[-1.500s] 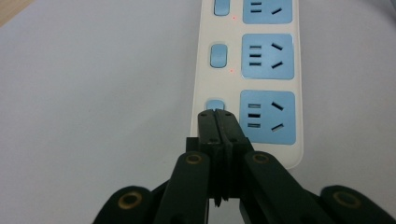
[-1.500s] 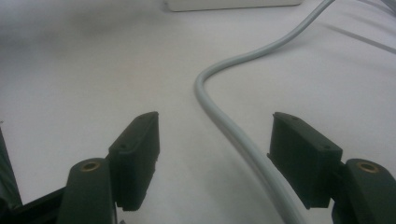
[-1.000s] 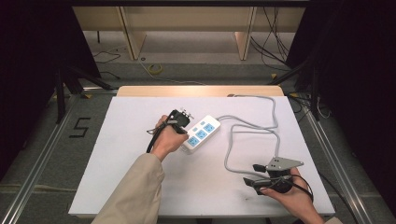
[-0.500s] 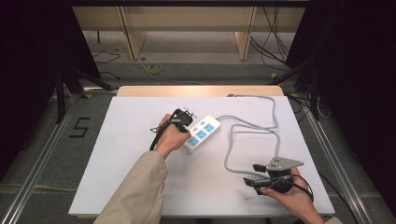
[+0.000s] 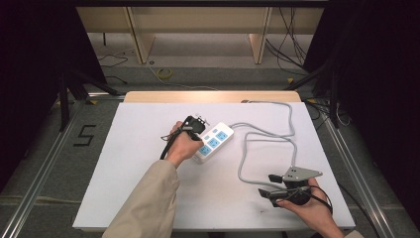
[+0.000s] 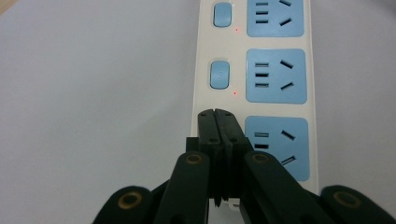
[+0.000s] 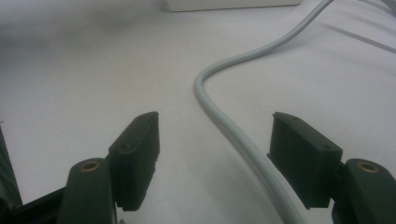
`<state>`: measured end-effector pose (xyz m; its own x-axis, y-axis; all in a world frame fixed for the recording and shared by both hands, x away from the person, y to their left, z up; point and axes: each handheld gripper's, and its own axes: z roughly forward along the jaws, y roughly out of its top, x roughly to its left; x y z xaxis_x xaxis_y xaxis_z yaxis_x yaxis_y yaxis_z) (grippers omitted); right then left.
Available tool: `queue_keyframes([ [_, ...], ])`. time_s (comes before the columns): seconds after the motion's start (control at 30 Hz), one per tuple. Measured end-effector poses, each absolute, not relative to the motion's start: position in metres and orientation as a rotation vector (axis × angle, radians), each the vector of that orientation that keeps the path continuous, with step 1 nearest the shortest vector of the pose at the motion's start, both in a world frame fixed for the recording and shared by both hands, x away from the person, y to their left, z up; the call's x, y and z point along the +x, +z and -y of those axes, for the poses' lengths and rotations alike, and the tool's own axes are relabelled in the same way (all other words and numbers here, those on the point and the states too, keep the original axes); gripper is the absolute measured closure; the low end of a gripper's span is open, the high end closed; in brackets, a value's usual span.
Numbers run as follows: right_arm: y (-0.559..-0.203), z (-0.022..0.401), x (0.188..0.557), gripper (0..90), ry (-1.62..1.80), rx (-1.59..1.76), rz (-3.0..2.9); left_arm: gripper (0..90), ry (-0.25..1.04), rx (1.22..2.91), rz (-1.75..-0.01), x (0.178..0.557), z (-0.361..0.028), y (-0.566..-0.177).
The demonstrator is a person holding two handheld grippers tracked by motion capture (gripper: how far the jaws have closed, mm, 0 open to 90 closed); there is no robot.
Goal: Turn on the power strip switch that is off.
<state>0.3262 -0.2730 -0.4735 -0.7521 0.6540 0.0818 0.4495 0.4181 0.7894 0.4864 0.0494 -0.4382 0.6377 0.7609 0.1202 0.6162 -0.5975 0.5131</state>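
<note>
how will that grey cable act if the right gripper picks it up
Probably floppy: the grey cable already lies in loose curves on the table. Its round, smooth sheath may slip between the pads. Lifting it could tug the power strip.

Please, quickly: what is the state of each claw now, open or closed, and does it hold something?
Left claw: closed, holding nothing, tips at the power strip.
Right claw: open, holding nothing; the grey cable runs between its jaws.
</note>
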Motion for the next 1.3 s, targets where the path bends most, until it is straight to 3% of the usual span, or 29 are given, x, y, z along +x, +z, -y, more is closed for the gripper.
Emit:
queue_keyframes([
  [1.3,-0.4728,0.2726,0.3253,34.1,1.249,0.960,-2.434,90.0,0.470,2.463,-1.095,0.4873,-0.0451,-0.4413],
])
